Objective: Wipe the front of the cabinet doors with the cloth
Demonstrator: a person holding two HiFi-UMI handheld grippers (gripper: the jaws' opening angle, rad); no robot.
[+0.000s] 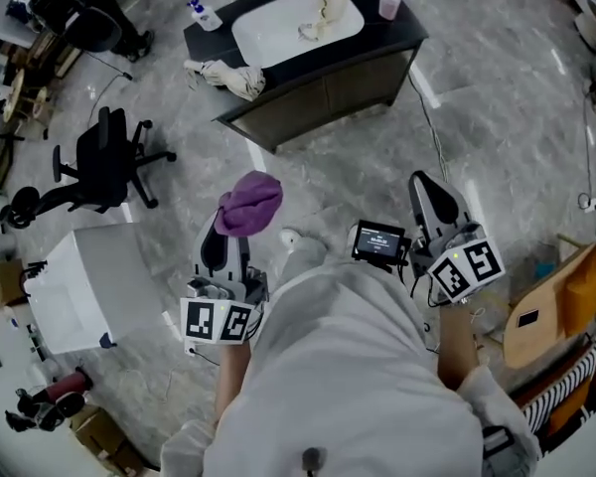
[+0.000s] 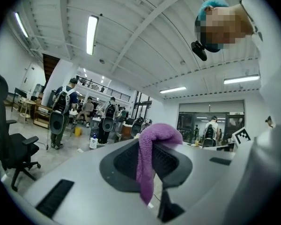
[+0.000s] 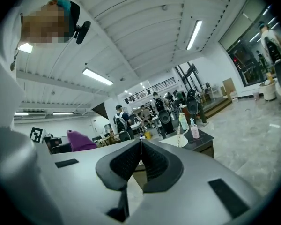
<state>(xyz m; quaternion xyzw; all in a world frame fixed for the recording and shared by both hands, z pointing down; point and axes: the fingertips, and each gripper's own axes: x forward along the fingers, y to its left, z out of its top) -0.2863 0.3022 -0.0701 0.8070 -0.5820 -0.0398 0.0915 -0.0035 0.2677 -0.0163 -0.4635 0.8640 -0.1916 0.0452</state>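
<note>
The dark cabinet [image 1: 328, 92] with a white sink [image 1: 288, 23] stands ahead on the floor, its doors facing me; in the right gripper view the cabinet [image 3: 202, 146] is far off. My left gripper [image 1: 236, 222] is shut on a purple cloth [image 1: 249, 204] that bunches over its tips. In the left gripper view the cloth [image 2: 152, 158] hangs down between the closed jaws of that gripper [image 2: 153, 142]. My right gripper [image 1: 429, 192] is shut with nothing in it, its jaws meeting in the right gripper view [image 3: 141, 146]. Both grippers are held well short of the cabinet.
A beige rag [image 1: 228, 76] lies on the cabinet's left corner, with a soap bottle [image 1: 204, 13] and a pink bottle [image 1: 388, 3] on top. A black office chair [image 1: 104, 162] and a white box [image 1: 79, 286] stand at left. Cardboard [image 1: 561, 306] sits at right.
</note>
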